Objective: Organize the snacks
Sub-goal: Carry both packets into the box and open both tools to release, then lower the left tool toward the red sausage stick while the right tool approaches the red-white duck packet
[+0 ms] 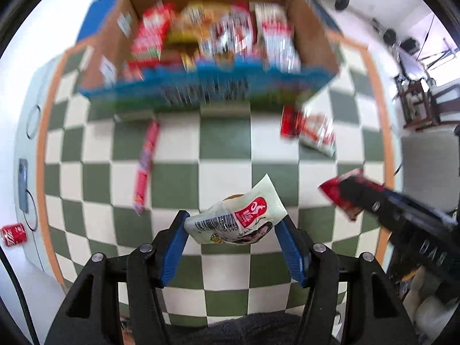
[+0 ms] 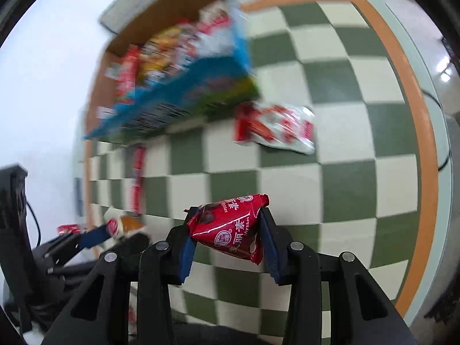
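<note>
My left gripper [image 1: 233, 227] is shut on a white snack packet [image 1: 238, 220] with a red label and barcode, held above the checkered cloth. My right gripper [image 2: 227, 227] is shut on a red Mylikes snack packet [image 2: 230, 224]; it also shows in the left wrist view [image 1: 342, 192] at the right. A cardboard box [image 1: 310, 28] with a blue front, filled with several snack packs, stands at the far side and shows in the right wrist view [image 2: 184, 8] too. A red-and-white snack bag [image 1: 313, 129] [image 2: 276, 126] and a long pink snack stick [image 1: 145, 164] [image 2: 137, 172] lie on the cloth.
The green-and-white checkered cloth [image 1: 175, 178] has an orange border [image 2: 428, 143]. A red cola can [image 1: 13, 234] and a phone [image 1: 23, 184] lie on the white table at the left. Furniture stands at the far right.
</note>
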Available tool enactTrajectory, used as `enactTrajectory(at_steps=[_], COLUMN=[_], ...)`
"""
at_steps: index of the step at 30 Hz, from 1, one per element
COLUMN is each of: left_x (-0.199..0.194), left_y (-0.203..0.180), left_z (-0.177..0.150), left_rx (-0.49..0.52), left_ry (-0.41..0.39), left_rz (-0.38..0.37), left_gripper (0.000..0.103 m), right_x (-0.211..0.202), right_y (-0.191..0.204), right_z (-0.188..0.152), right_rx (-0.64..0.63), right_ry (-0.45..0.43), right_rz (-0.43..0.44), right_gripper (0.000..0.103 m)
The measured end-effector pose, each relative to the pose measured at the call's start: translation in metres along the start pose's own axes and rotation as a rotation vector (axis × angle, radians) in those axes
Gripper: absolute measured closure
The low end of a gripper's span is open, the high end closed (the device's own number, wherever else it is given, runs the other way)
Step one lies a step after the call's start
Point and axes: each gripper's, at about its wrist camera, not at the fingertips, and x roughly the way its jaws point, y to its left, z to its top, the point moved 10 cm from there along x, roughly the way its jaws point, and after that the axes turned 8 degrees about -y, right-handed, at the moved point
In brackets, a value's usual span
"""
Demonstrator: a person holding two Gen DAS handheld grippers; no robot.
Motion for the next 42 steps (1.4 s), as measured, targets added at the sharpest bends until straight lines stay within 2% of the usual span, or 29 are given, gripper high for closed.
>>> enactTrajectory(at_steps=[4,8,12,15,19,27,32,33,34,36,38,42], left_x=[-0.037,-0.044,-0.033,-0.02,0.004,0.054,0.083,0.086,0.091,0.094,0.094,0.084], left_y=[0.015,0.03,0.058,0.078,0.093,0.095,0.094,0.094,0.094,0.096,0.098,0.101], left_z=[0.047,0.093,0.136,0.166,0.194,0.216,0.219,0.22,0.22,0.221,0.223,0.229], left_rx=[-0.025,-0.056,-0.085,-0.109,-0.104,-0.076,-0.076,-0.081,-0.083,-0.096,-0.111,-0.134], left_ry=[-0.076,-0.103,-0.107,-0.101,-0.081,-0.011,0.068,0.078,0.085,0.09,0.079,0.04], left_rz=[-0.03,-0.035,-0.002,0.023,0.051,0.046,0.043,0.045,0.047,0.046,0.042,0.038], left_gripper=[0.045,0.045,0.044,0.044,0.044,0.044,0.041,0.041,0.04,0.039,0.015,0.013], right_x=[-0.03,-0.05,-0.048,-0.033,-0.003,0.044,0.062,0.066,0.069,0.074,0.075,0.072], right_y=[0.042,0.082,0.1,0.103,0.092,0.062,0.051,0.049,0.048,0.045,0.043,0.042], right_z=[0.027,0.066,0.11,0.141,0.168,0.183,0.183,0.182,0.181,0.181,0.182,0.186], right_rx=[-0.045,-0.102,-0.142,-0.153,-0.144,-0.134,-0.127,-0.123,-0.125,-0.13,-0.141,-0.145], right_ry=[-0.048,-0.096,-0.135,-0.146,-0.107,-0.025,0.02,0.037,0.053,0.06,0.057,0.028], right_rz=[0.08,0.129,0.112,0.067,0.01,-0.084,-0.119,-0.119,-0.122,-0.139,-0.155,-0.161], right_gripper=[0.059,0.059,0.059,0.059,0.059,0.058,0.054,0.051,0.039,0.023,0.023,0.017])
